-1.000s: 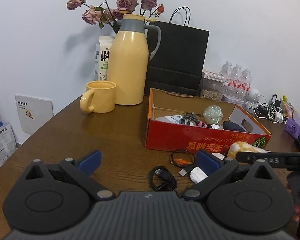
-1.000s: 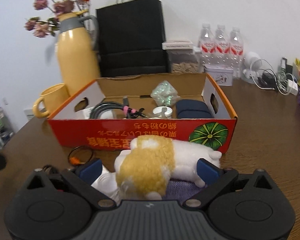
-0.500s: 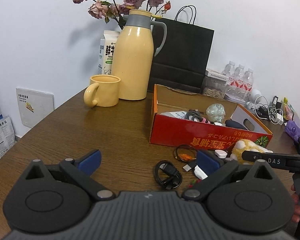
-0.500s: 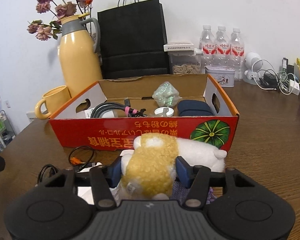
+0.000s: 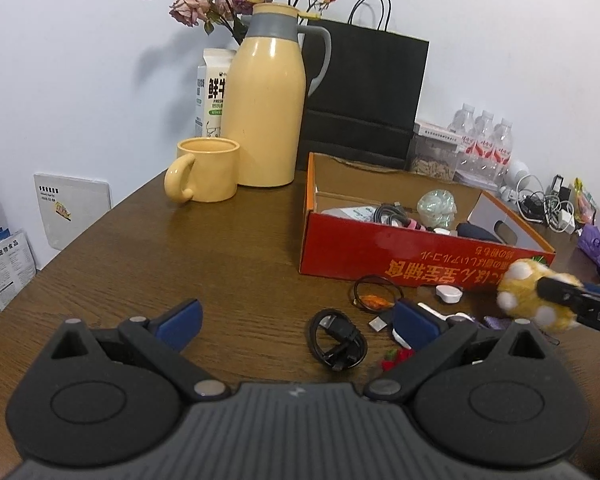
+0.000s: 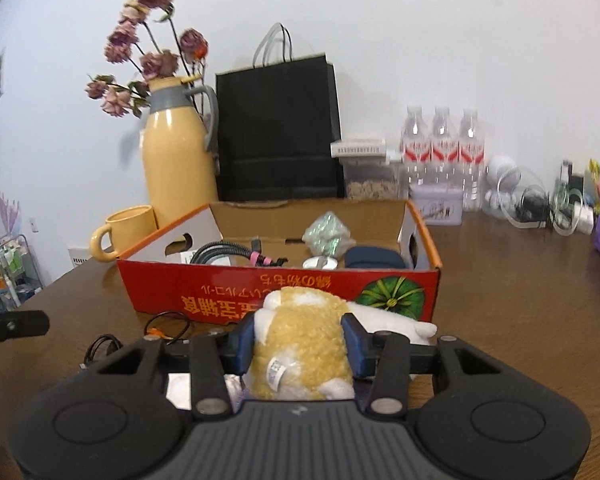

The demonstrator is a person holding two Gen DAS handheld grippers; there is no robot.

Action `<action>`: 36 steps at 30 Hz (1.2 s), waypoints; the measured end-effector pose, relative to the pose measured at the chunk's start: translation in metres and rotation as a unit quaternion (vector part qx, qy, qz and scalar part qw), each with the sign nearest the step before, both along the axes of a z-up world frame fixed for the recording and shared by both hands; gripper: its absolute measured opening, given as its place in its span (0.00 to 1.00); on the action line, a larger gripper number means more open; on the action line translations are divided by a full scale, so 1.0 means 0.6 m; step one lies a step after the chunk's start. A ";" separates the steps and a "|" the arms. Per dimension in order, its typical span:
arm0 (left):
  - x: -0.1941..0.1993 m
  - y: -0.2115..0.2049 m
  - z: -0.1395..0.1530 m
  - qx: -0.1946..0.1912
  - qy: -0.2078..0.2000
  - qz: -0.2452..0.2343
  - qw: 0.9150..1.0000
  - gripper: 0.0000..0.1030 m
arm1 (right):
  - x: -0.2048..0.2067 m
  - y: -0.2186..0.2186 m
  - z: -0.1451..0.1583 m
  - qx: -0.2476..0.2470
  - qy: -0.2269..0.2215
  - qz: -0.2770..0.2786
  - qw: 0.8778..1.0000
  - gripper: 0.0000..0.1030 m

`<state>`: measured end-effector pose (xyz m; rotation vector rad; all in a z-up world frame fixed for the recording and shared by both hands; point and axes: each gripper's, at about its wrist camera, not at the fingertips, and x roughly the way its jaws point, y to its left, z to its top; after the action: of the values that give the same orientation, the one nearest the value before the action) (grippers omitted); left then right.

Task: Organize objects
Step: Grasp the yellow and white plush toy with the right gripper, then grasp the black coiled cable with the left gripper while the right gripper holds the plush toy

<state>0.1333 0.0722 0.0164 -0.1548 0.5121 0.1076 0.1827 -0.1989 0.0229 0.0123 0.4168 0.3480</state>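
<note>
Two blue-padded fingers of the left gripper [image 5: 296, 322] stand wide apart above a brown wooden worktop [image 5: 148, 264], gripping nothing. Beyond them a coiled black cable [image 5: 337, 339] lies on the wood, with a thin looped wire [image 5: 376, 292] and a small white device [image 5: 448, 293] nearer the red cardboard box [image 5: 400, 256]. At the right edge, the yellow-and-white plush toy [image 5: 530, 296] sits pinched in the right gripper, just in front of the box's near corner. A yellow mug [image 5: 206, 174] and a tall yellow thermos jug [image 5: 266, 100] stand at the worktop's far side, a black paper bag [image 5: 364, 96] behind the box.

Seen from the right wrist, the right gripper [image 6: 300, 346] is closed on the plush toy [image 6: 300, 344], blue pads pressing into its yellow fur on both sides, the white part sticking out to the right. The toy sits just before the front wall of the red box [image 6: 228, 288], which holds black cables, a crinkled greenish wrapper [image 6: 327, 232] and a dark pouch [image 6: 374, 258].
</note>
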 end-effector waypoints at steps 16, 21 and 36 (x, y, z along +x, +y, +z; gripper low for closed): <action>0.089 -0.016 -0.061 0.008 0.091 -0.003 0.996 1.00 | -0.028 -0.009 -0.017 -0.027 -0.029 0.029 0.999 0.43; 0.102 -0.026 -0.068 0.013 0.087 -0.004 0.996 0.76 | -0.027 -0.015 -0.025 -0.022 -0.003 0.032 0.999 0.52; 0.082 -0.031 -0.061 0.002 0.050 -0.015 0.999 0.39 | -0.025 -0.010 -0.048 -0.023 0.065 0.023 0.997 0.51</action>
<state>0.1828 0.0538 -0.0202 -0.1376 0.6142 0.0886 0.1678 -0.2051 -0.0058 -0.0207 0.5540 0.3844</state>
